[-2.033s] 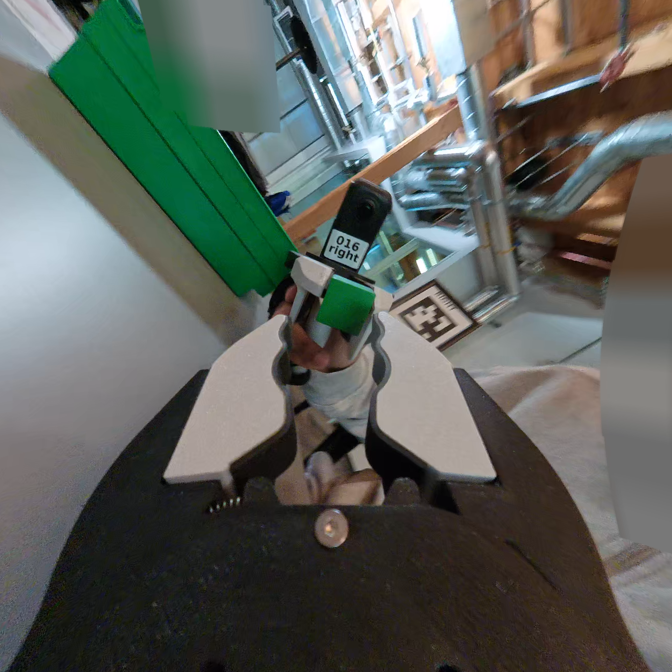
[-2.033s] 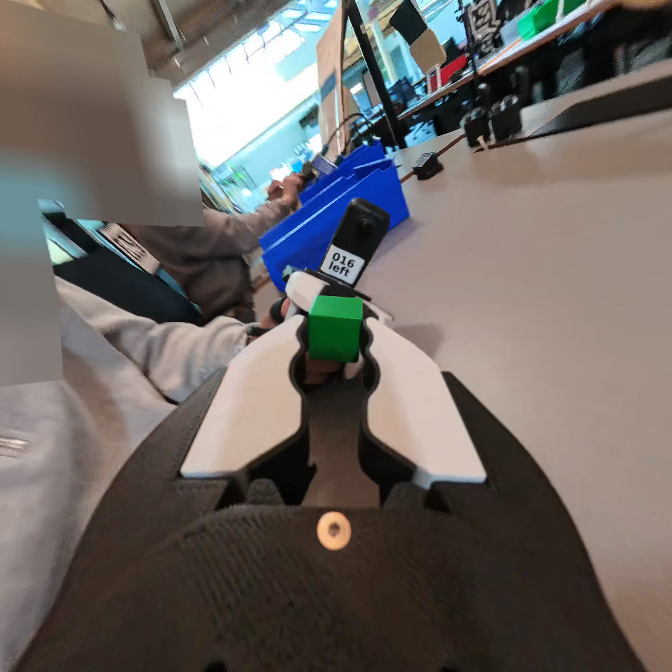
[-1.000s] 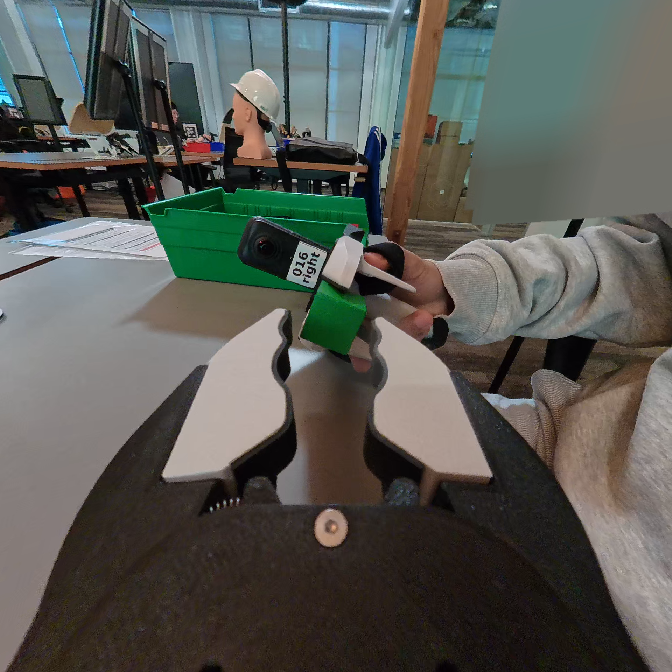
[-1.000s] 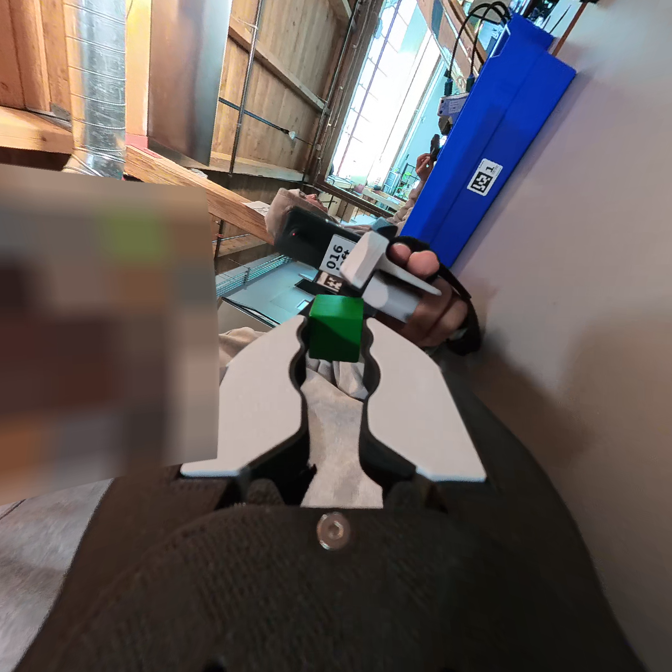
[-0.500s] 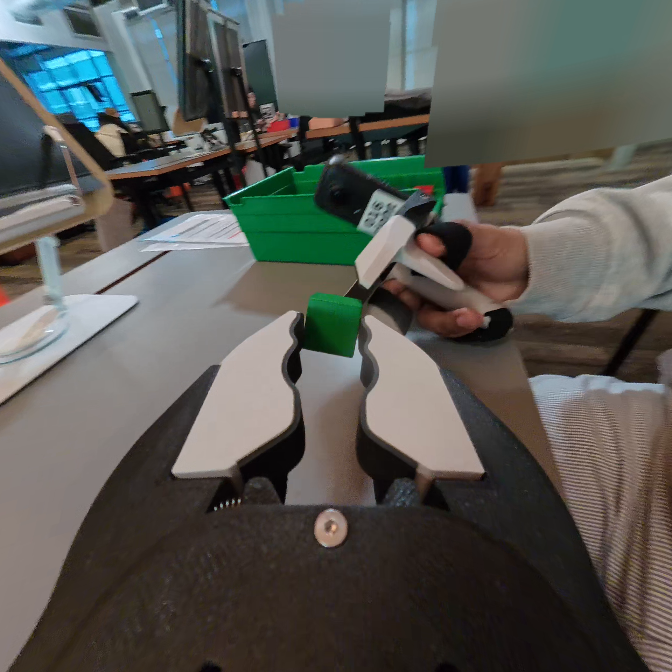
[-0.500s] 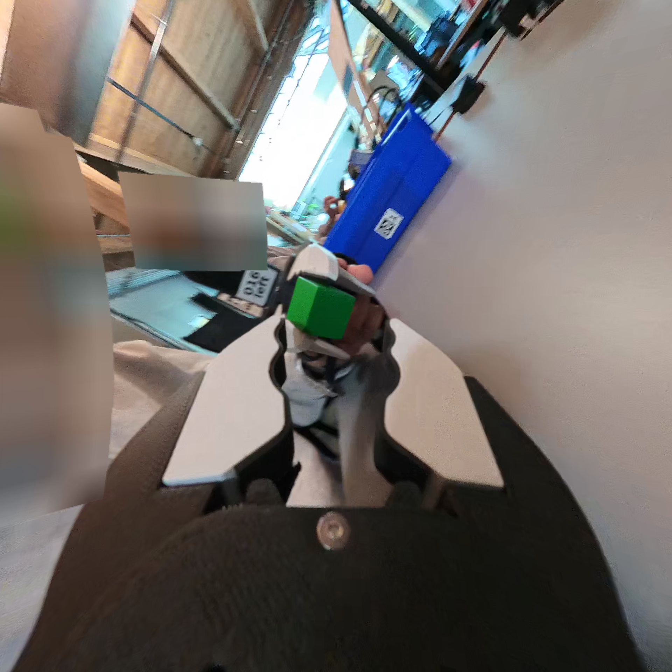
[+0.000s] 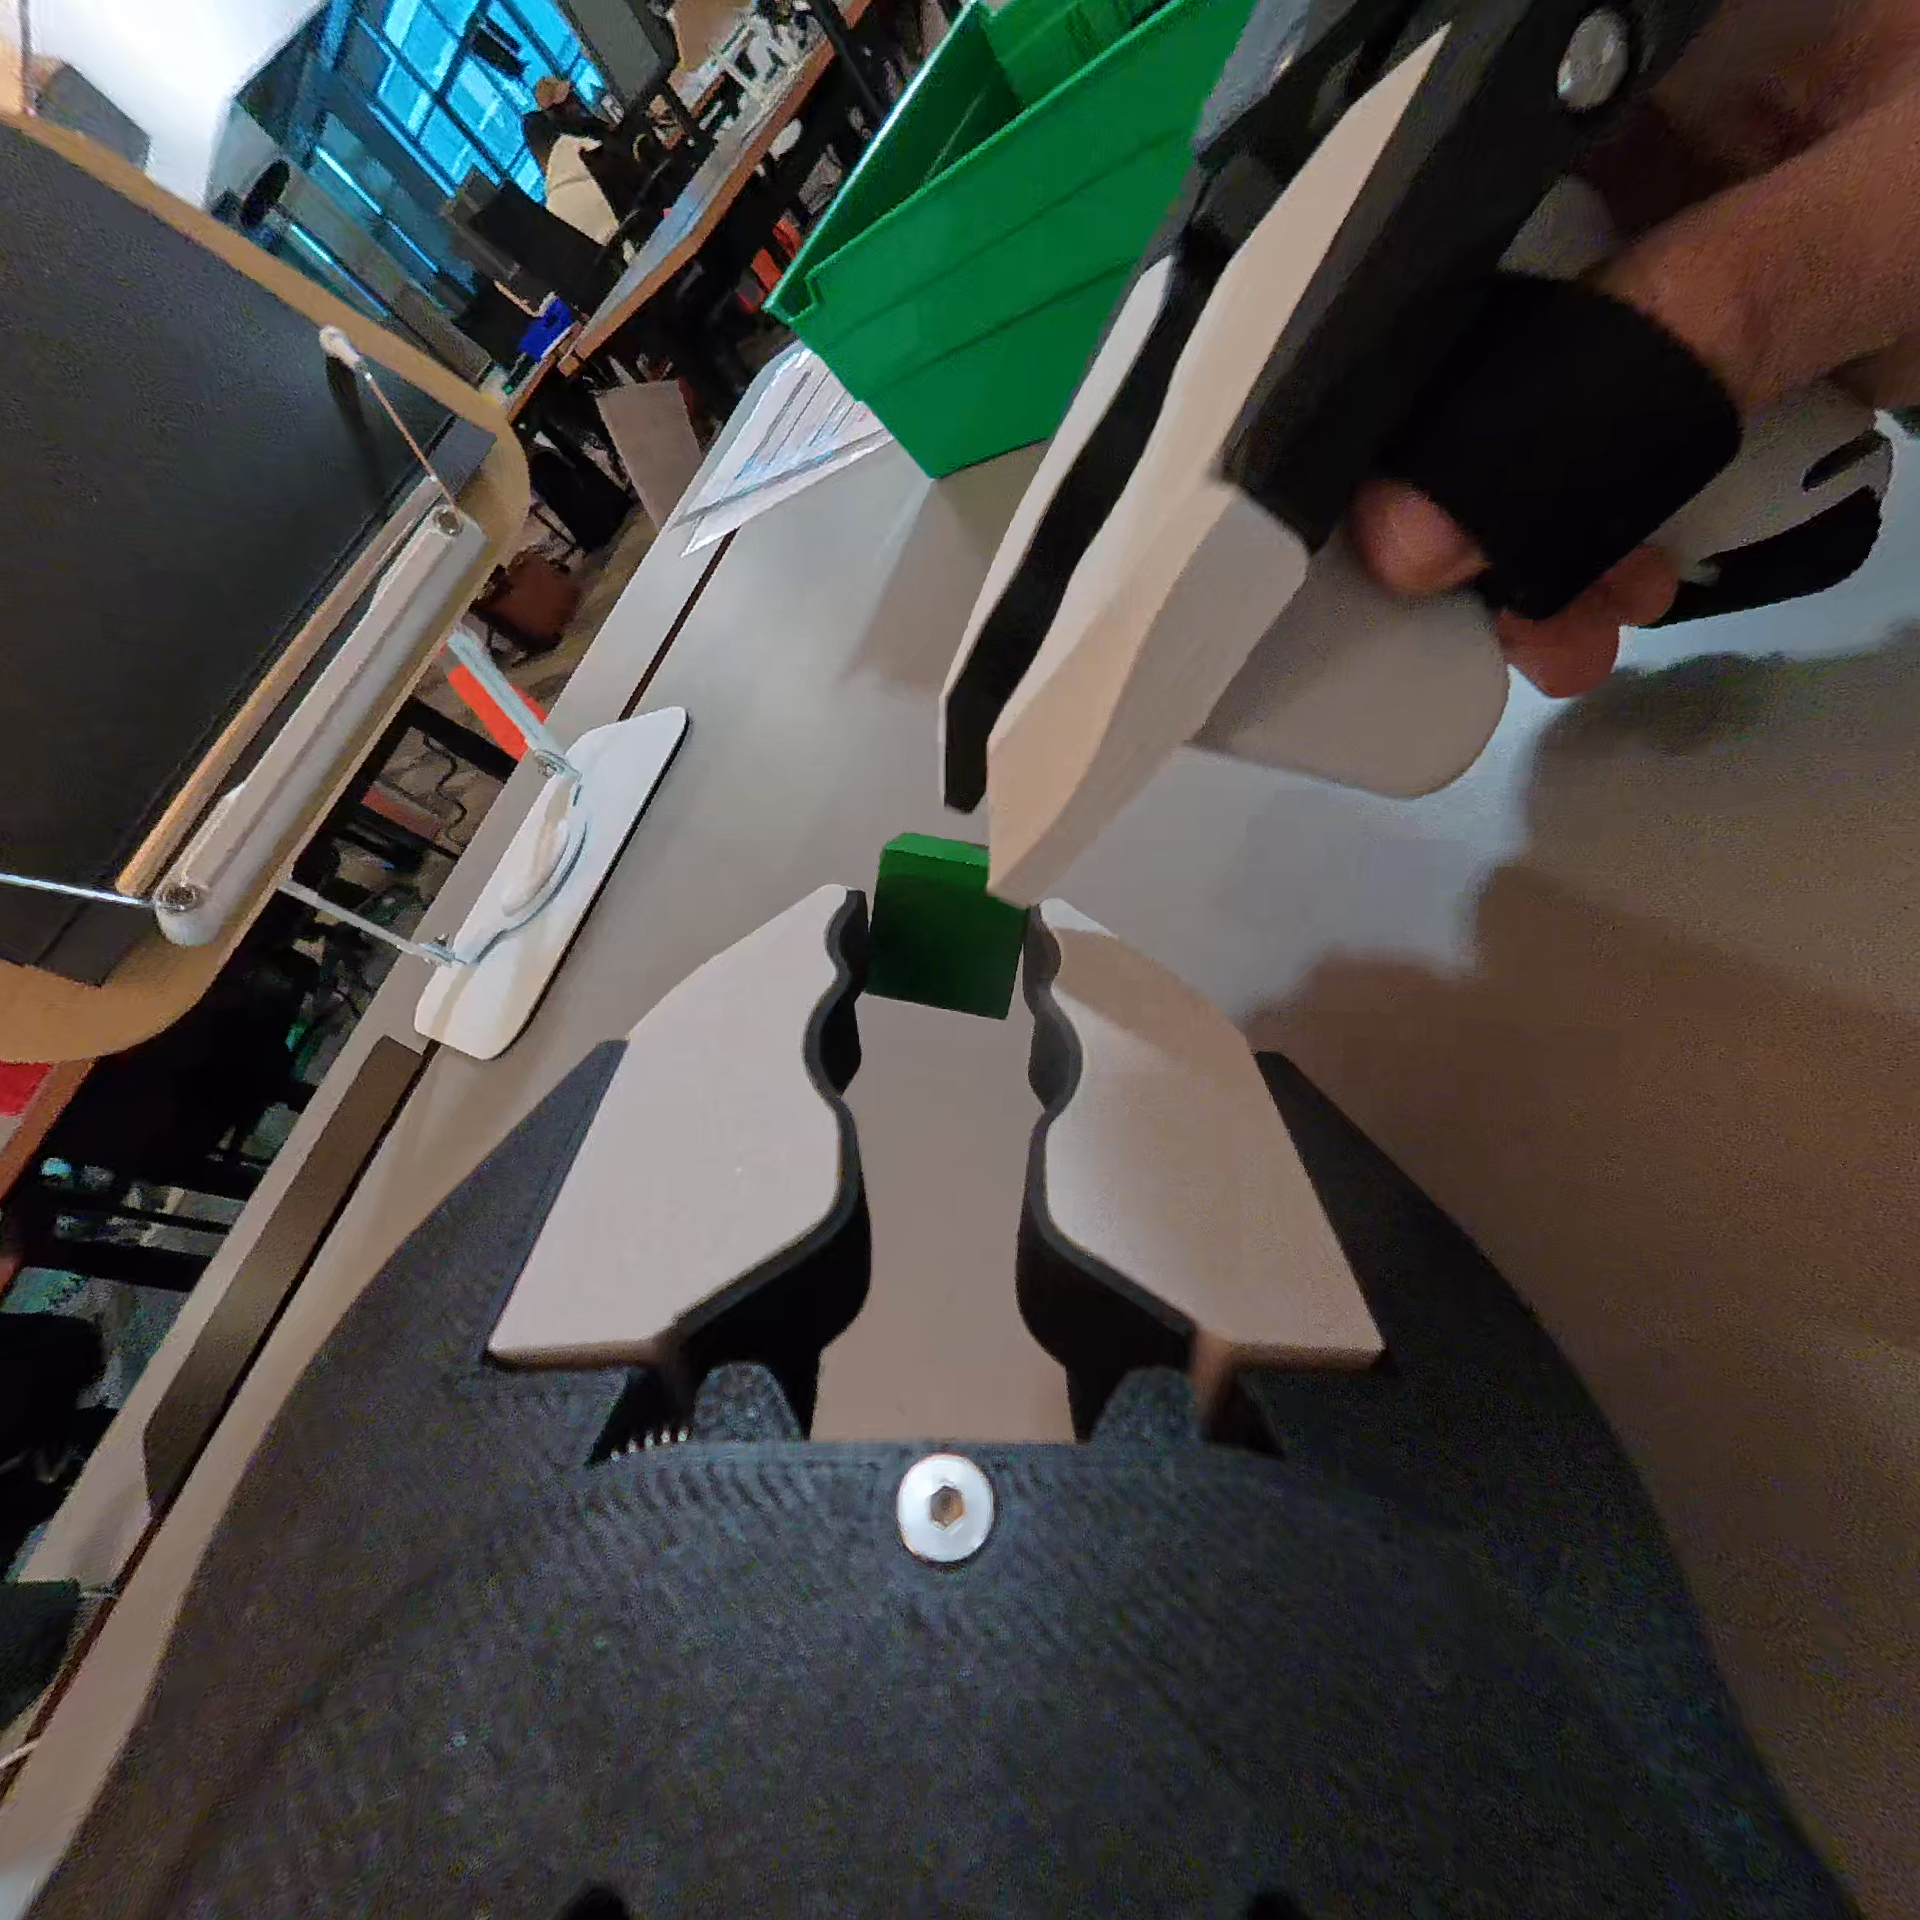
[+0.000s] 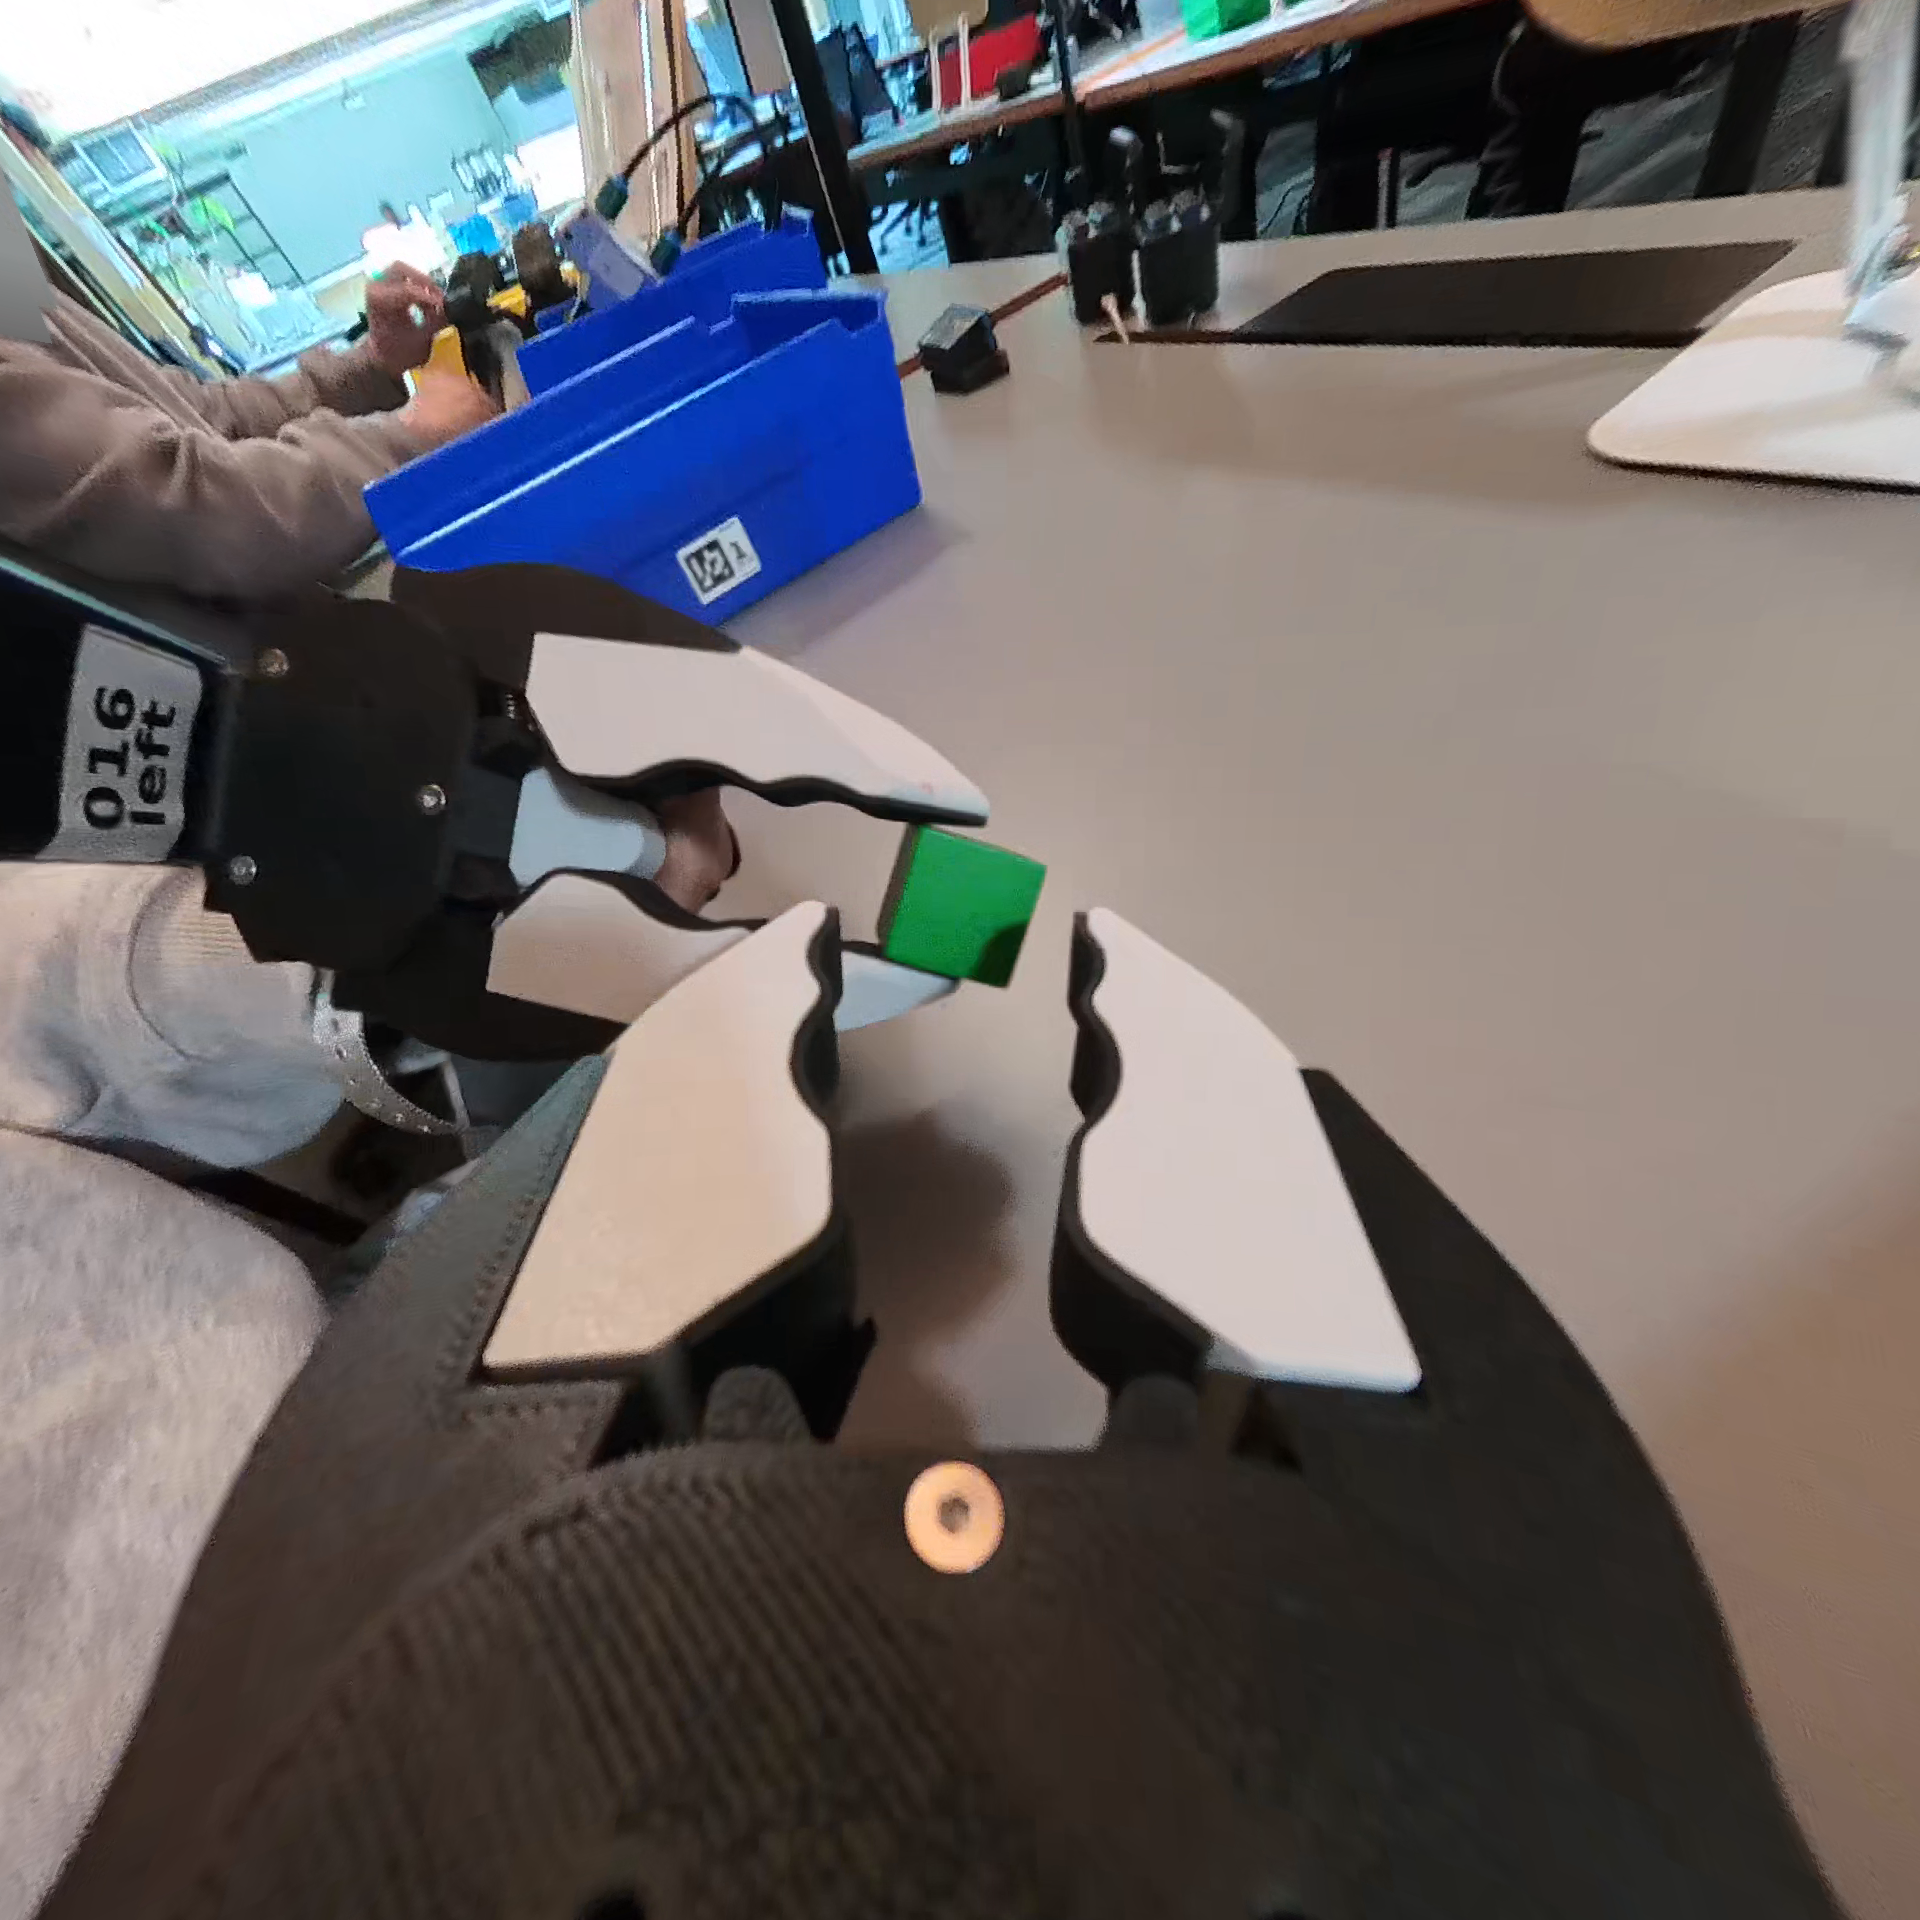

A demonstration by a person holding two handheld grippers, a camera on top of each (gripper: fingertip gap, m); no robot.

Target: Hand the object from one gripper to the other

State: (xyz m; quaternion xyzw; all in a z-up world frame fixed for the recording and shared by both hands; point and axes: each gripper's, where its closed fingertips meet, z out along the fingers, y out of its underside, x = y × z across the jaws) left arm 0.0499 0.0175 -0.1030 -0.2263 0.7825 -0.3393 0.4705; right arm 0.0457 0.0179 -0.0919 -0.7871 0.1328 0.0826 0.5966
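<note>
Green cube [image 7: 940, 951] now sits clamped at the tips of your left gripper [image 7: 943, 961] above the tabletop [image 8: 1403, 727], your right gripper [image 8: 951, 971] has let go, jaws spread wide, so the handover looks complete.

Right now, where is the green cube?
The green cube is pinched between the left gripper fingertips, held above the table; the open right gripper sits just beside it.
</note>
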